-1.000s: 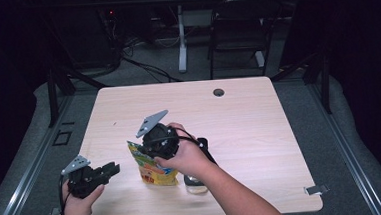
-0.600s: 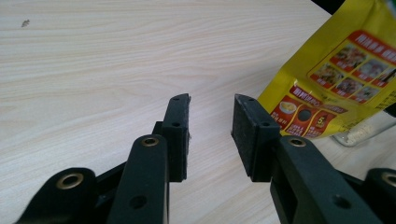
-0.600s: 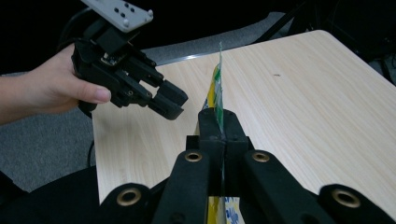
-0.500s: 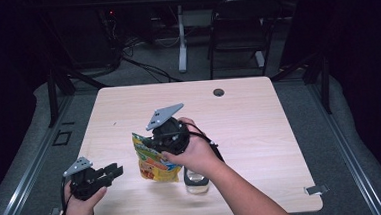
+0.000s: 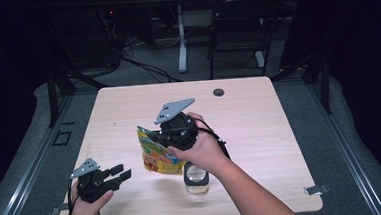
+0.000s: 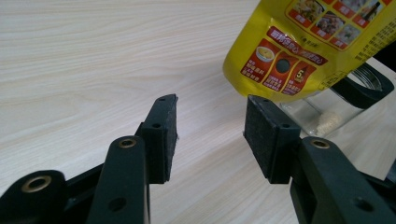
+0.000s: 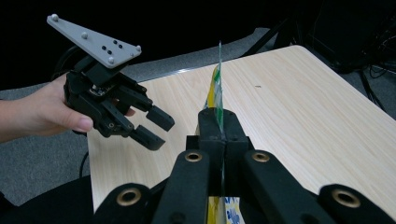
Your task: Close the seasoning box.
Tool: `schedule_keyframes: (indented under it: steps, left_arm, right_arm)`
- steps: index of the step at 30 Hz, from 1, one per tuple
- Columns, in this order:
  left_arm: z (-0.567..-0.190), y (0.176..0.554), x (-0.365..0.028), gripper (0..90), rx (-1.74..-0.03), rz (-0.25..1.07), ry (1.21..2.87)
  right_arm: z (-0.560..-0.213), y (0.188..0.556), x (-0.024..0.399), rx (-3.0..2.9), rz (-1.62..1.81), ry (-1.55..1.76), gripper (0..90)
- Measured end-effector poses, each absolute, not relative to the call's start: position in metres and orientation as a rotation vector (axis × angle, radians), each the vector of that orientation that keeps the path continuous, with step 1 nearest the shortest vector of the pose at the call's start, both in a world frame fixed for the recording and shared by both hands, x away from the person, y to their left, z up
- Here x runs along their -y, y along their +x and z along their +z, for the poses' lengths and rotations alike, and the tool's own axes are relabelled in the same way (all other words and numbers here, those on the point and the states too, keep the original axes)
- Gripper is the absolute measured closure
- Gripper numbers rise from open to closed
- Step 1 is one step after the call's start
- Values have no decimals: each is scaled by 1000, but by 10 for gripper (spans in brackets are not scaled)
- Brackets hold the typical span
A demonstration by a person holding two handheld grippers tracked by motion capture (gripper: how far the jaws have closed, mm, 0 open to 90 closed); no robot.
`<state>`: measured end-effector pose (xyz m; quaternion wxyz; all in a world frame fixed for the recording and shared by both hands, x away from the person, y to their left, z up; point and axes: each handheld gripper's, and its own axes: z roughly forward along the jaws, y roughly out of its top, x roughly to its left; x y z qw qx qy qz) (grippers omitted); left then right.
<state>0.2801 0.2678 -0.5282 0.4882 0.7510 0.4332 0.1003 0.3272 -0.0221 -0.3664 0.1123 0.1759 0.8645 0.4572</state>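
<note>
High view: a person sits at a pale wooden table point(image 5: 280, 132) with a gripper in each hand. The right gripper point(image 5: 177, 131) holds a yellow printed food pouch point(image 5: 159, 157) by its top edge, lifted above the table near the middle. Its jaws are pressed together on the flat upper seam, which the right gripper view shows as a thin edge rising between them point(image 7: 219, 112). The pouch hangs directly over a small clear glass jar point(image 5: 196, 177) with a black rim, likely so the contents can be poured in. In the left gripper view the jar point(image 6: 327, 114) stands open on the table and holds only a few pale crumbs or grains at the bottom. The left gripper point(image 5: 118, 173) rests low at the table's near left corner, well apart from the pouch. Its jaws are spread, have just been opening, and have nothing between them, perhaps readying to steady the pouch or jar.
</note>
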Motion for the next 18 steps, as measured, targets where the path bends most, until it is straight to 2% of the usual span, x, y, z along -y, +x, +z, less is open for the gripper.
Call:
schedule_keyframes:
  steps: [18]
  left_arm:
    - [-536,279,-249,462,-941,190,1890]
  right_arm:
    - [-361,320,26,-2523,1366,495,900]
